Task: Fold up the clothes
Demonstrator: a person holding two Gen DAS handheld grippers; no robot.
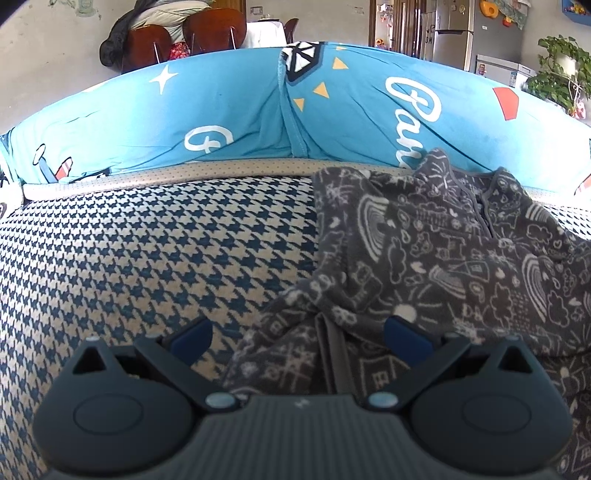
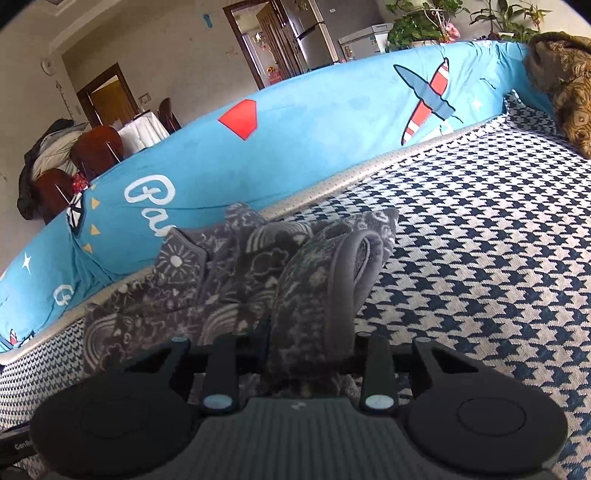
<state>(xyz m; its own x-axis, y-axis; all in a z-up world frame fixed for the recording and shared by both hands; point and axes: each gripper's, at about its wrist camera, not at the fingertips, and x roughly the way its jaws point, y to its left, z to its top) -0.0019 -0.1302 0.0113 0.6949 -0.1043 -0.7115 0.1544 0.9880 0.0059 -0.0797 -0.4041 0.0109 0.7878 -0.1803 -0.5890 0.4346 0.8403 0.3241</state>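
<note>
A grey fleece garment point(image 1: 443, 251) with white doodle print lies crumpled on a houndstooth sofa seat point(image 1: 147, 258). My left gripper point(image 1: 299, 336) is open, its blue fingertips point(image 1: 194, 338) spread wide, with a fold of the garment's near edge lying between them. In the right wrist view the same garment point(image 2: 207, 280) lies ahead, and my right gripper point(image 2: 299, 354) is shut on its cuffed sleeve point(image 2: 332, 280), which rises up between the fingers and hides the tips.
A blue cartoon-print cover point(image 1: 351, 118) lines the sofa back point(image 2: 295, 129). A brown patterned cushion point(image 2: 569, 85) sits at the far right. Wooden chairs point(image 1: 218, 29), a fridge point(image 1: 454, 29) and potted plants point(image 1: 561, 70) stand behind the sofa.
</note>
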